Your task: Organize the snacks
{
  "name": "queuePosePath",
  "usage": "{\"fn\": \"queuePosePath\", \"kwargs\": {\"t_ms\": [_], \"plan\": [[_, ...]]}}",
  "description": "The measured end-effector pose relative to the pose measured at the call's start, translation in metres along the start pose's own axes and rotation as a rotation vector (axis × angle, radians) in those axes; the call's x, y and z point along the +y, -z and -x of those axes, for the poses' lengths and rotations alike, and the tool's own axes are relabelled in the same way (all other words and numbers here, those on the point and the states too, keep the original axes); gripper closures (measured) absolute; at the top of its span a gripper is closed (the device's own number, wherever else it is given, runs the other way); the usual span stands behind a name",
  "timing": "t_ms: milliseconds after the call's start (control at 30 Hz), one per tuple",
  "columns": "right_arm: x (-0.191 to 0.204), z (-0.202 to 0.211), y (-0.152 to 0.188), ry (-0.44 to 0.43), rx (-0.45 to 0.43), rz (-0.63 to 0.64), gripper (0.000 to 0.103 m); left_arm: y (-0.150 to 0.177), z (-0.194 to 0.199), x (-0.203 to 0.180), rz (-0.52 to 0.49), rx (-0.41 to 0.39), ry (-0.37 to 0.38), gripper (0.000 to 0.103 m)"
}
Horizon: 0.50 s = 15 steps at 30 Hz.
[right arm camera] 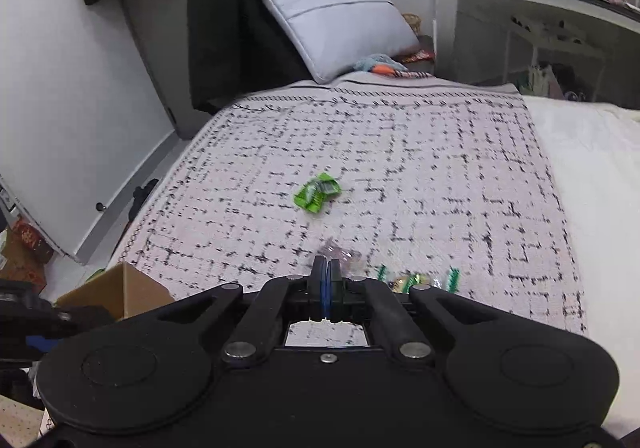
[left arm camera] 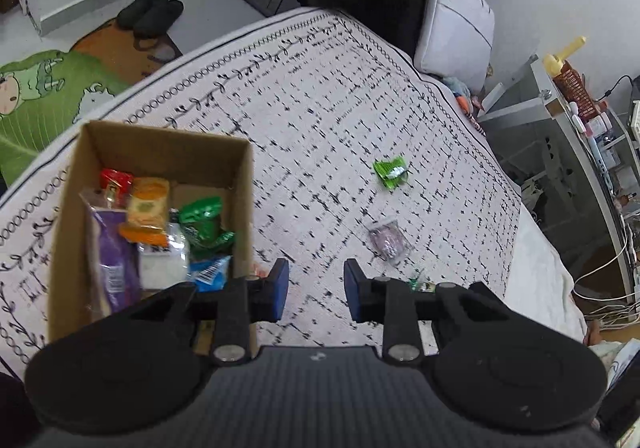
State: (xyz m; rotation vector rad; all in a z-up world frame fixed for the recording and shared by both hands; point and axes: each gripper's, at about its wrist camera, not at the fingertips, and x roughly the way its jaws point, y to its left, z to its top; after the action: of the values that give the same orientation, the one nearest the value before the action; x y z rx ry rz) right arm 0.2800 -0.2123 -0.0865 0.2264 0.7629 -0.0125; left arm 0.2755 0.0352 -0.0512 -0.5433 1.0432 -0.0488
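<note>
Left gripper [left arm camera: 316, 290] is held open and empty above the patterned bedspread [left arm camera: 320, 95]; the jaws of the right gripper [right arm camera: 327, 290] are pressed together, with nothing visibly clamped.

A cardboard box [left arm camera: 160, 145], stocked with assorted snack packets, is noted just left of the left gripper. A green packet [left arm camera: 390, 171] and a clear purplish packet [left arm camera: 390, 240] are observed loose on the bedspread beyond; a green-ended wrapped sweet [right arm camera: 416, 280] lies just beside the right gripper.
</note>
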Motion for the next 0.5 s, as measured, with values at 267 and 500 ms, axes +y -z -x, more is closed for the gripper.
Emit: {"fn": "queuePosePath", "kwargs": {"t_ms": [267, 500], "plan": [[-0.019, -0.015, 0.011, 0.050, 0.068, -0.072, 0.099, 0.001, -0.002, 0.028, 0.024, 0.025, -0.033, 0.075], [-0.018, -0.018, 0.008, 0.056, 0.069, -0.053, 0.057, -0.001, -0.011, 0.020, 0.016, 0.058, -0.038, 0.066]]}}
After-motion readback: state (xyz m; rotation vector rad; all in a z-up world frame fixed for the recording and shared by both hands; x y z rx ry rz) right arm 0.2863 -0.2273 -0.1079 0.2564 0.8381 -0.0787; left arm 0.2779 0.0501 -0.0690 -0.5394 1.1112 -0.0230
